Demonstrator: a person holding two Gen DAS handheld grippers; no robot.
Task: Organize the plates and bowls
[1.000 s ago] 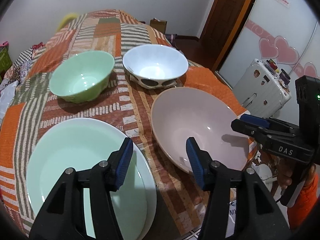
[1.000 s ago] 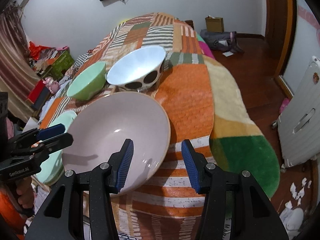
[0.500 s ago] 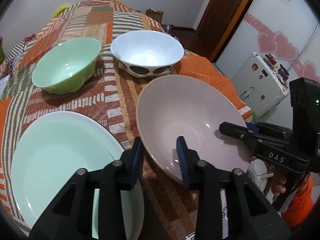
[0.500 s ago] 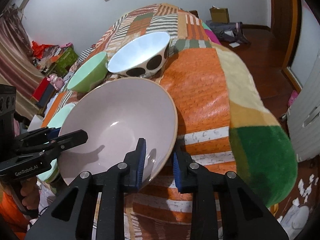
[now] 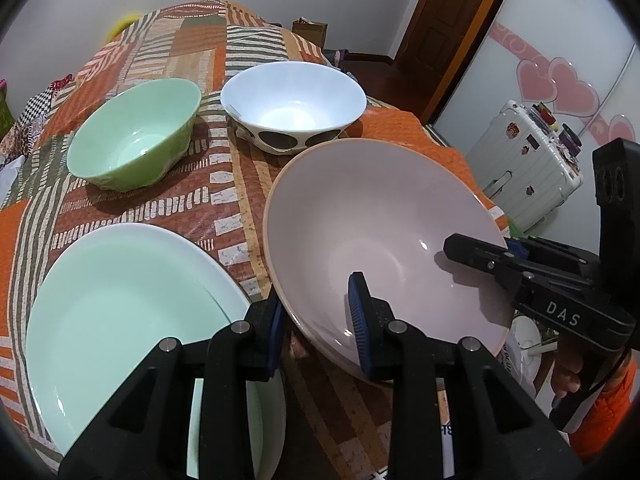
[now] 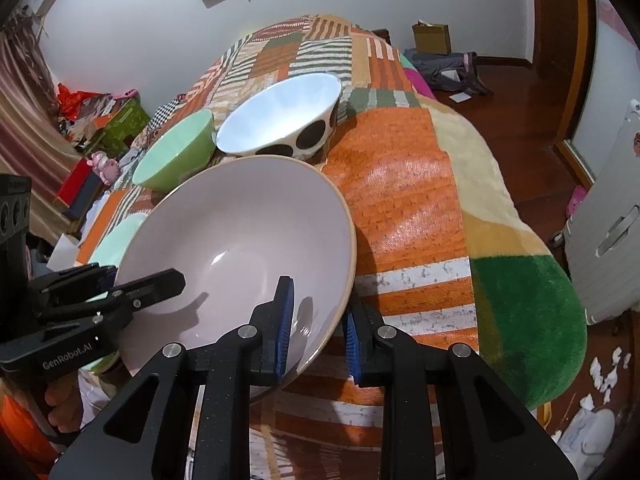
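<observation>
Two grippers are clamped on the rim of the large pink bowl (image 5: 380, 232) at the bed's near edge: the left gripper (image 5: 318, 330) on its left rim, the right gripper (image 6: 318, 324) on its right rim, one finger inside and one outside each. The mint plate (image 5: 120, 312) lies just left, likely the destination. The bowl's underside is hidden, so whether it is lifted cannot be told.

**Colours on my bedspread**

The wide bowl (image 5: 384, 216) between my pads is pale pink with a tan rim. My pads (image 5: 357, 316) are blue, my frames black. Beside it lies a mint-green plate (image 5: 120, 304). Farther off sit a green bowl (image 5: 134, 136) and a white bowl (image 5: 294, 100) with dark spots. The blanket (image 6: 404, 200) is patchwork: orange, brown, cream stripes, green.
</observation>
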